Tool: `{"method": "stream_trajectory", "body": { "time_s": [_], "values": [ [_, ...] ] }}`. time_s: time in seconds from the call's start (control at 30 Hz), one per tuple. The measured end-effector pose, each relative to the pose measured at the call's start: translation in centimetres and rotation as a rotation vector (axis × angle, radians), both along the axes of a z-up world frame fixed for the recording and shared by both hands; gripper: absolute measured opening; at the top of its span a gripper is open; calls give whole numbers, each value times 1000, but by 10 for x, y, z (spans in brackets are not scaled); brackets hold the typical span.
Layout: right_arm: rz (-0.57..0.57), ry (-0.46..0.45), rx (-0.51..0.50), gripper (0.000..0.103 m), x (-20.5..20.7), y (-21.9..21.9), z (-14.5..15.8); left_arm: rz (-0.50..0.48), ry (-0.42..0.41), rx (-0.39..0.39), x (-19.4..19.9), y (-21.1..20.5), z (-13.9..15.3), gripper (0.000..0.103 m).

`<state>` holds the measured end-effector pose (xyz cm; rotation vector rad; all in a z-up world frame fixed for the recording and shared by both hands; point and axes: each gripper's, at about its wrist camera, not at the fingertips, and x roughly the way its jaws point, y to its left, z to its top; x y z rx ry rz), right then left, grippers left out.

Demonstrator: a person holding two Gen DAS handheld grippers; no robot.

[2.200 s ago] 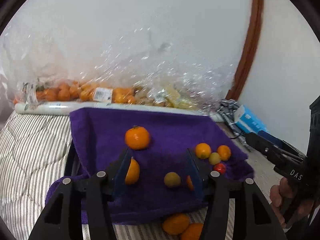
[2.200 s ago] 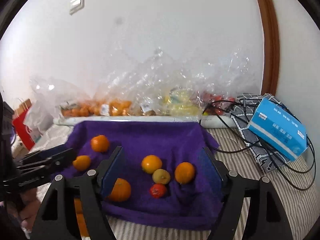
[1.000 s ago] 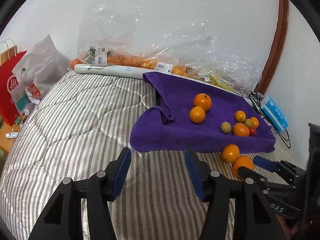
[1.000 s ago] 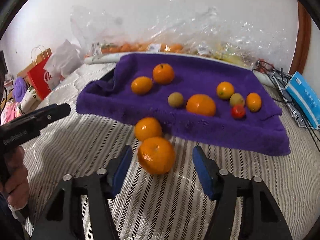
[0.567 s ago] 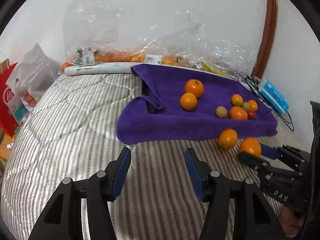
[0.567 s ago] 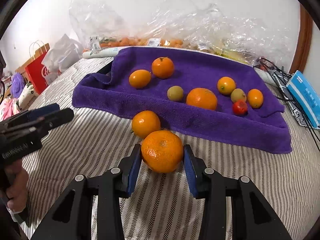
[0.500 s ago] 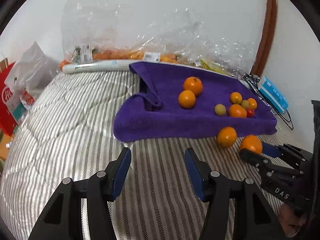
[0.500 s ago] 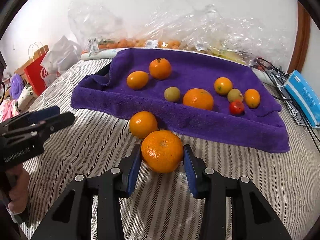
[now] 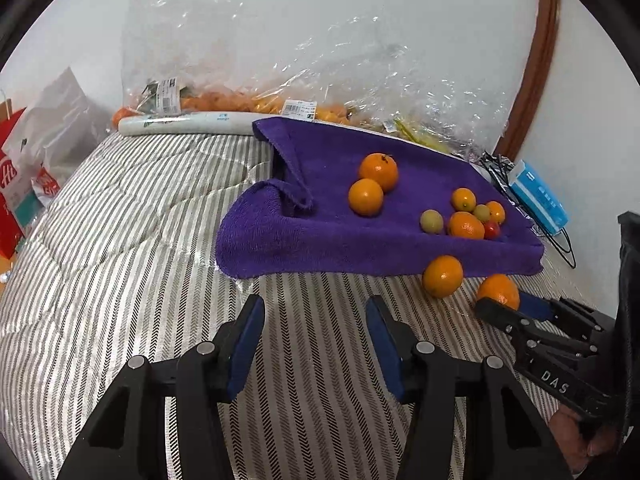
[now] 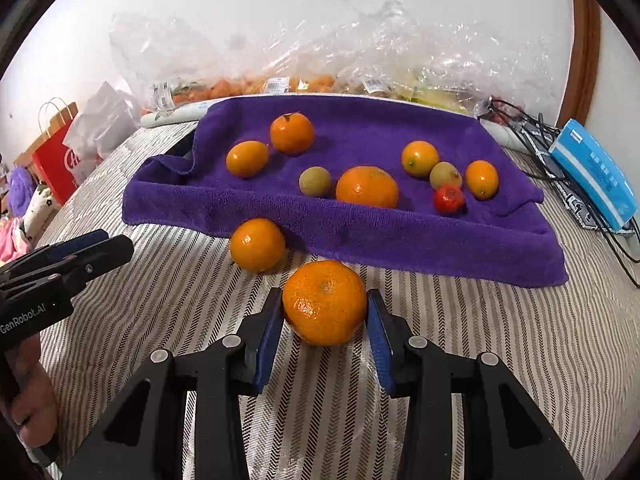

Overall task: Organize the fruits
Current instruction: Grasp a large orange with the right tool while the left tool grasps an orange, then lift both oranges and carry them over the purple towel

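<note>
Right wrist: right claw [image 10: 325, 312] pinching mandarin [image 10: 324, 302]; left wrist: left claw [image 9: 316, 322] closing, empty.

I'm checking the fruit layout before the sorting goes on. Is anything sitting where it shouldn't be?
Two oranges are off the purple towel, on the striped bedding. The loose orange lies against the towel's front edge; the right gripper is shut on the big orange. The towel's left corner is folded over.

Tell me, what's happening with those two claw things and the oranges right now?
Right gripper shut on mandarin. Left gripper closing, nothing between. Second orange lies close ahead, against the purple towel.
</note>
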<state>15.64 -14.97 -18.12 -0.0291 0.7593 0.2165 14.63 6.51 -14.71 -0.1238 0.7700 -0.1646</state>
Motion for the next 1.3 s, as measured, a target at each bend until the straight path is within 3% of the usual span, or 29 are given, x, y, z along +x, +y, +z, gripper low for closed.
{"method": "stream_trajectory", "body": {
  "time_s": [0.27, 0.5, 0.8, 1.0, 1.3],
  "values": [
    [-2, -24, 54, 41, -10, -14, 6, -52, -42, 16, -5, -8, 5, 50],
    [-13, -72, 58, 41, -25, -34, 19, -26, -29, 3, -1, -3, 4, 50],
    [-80, -151, 65, 41, -42, -75, 33, -65, -8, 39, 1, -16, 1, 50],
    [-117, -177, 81, 41, -49, -101, 40, -145, 9, -50, 0, -38, 7, 51],
    [-148, -168, 88, 41, -54, -121, 30, -170, 26, 31, 15, -92, 2, 51]
  ]
}}
